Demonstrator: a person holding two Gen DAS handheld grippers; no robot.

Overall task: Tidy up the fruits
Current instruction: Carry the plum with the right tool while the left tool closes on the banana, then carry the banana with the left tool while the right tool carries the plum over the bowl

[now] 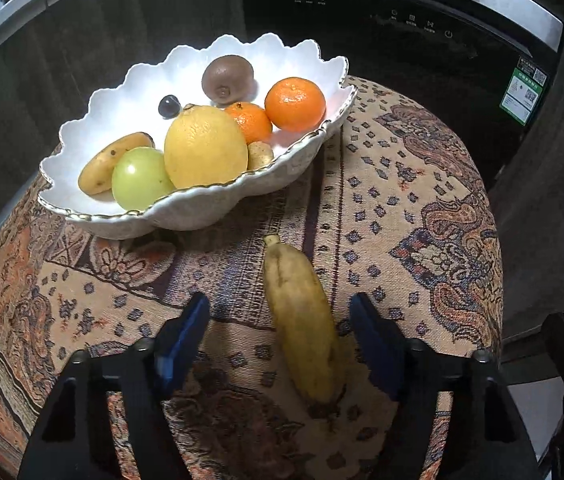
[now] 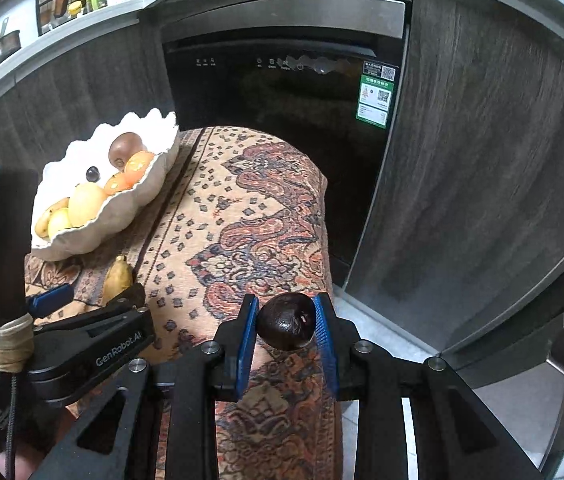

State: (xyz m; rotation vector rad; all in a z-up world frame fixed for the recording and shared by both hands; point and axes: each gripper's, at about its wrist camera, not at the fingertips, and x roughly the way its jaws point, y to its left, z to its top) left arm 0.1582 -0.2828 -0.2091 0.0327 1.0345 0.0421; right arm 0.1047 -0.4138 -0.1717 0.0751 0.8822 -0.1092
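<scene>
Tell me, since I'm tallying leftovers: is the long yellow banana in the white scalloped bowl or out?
Out: the banana lies on the patterned cloth, before the bowl.

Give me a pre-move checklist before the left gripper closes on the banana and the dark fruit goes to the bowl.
1. Banana lies between the left gripper fingers: ok.
2. Left pads touching the banana: not ok, gaps on both sides, the banana nearer one finger.
3. Right gripper clamped on the dark round fruit: ok.
4. White bowl standing on the patterned cloth: ok.
5. Free space in the bowl for two more fruits: ok, bare patch at its far left side.
6. Banana's underside free of the cloth: cannot tell.
</scene>
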